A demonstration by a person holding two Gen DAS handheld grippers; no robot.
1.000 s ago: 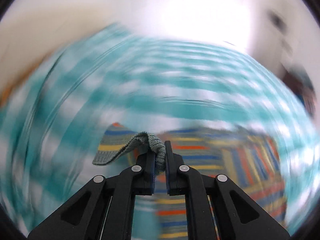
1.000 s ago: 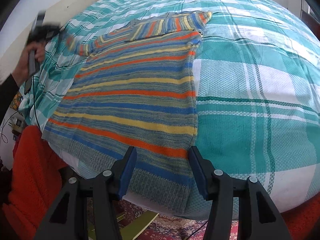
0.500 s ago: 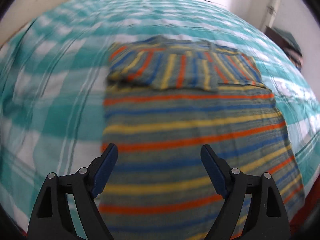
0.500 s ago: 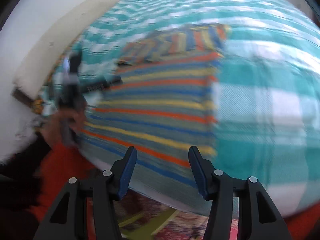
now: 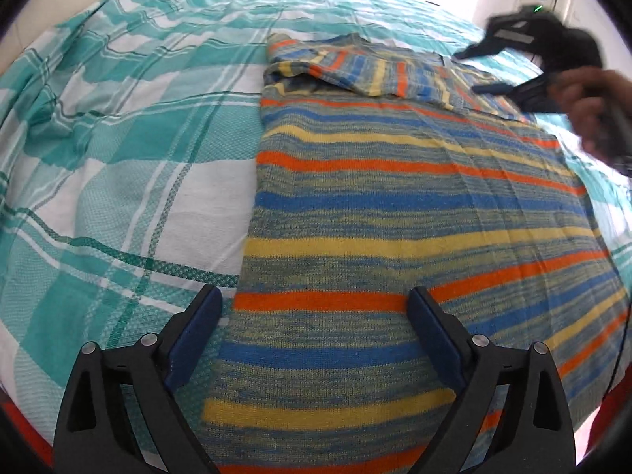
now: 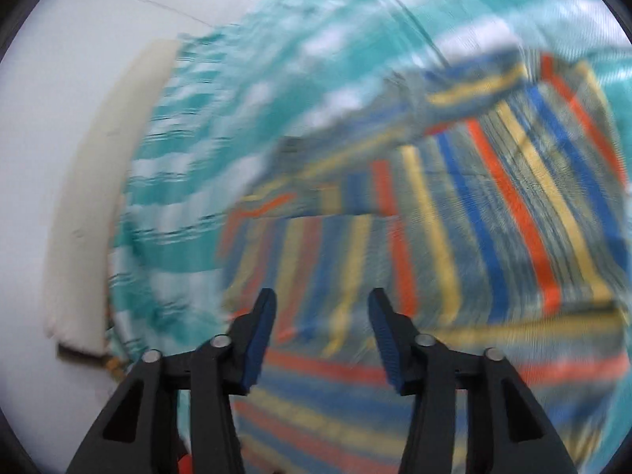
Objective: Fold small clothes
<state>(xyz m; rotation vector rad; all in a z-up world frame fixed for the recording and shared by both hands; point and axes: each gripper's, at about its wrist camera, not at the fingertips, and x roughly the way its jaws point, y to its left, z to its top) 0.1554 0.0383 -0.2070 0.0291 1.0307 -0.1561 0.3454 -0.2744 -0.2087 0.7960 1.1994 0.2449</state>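
Left wrist view shows my left gripper [image 5: 312, 312] gaping empty over the striped knitted sweater [image 5: 395, 217], sleeve folded ahead, my right gripper [image 6: 322, 312] likewise empty, so next I judge a hem grasp.

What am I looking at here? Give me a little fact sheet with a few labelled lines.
garment: striped sweater, lying flat, one sleeve folded across its top
surface: teal plaid bedspread
left claw: open, empty, over the sweater's near edge
right claw: open, empty, over the sweater; that view is blurred
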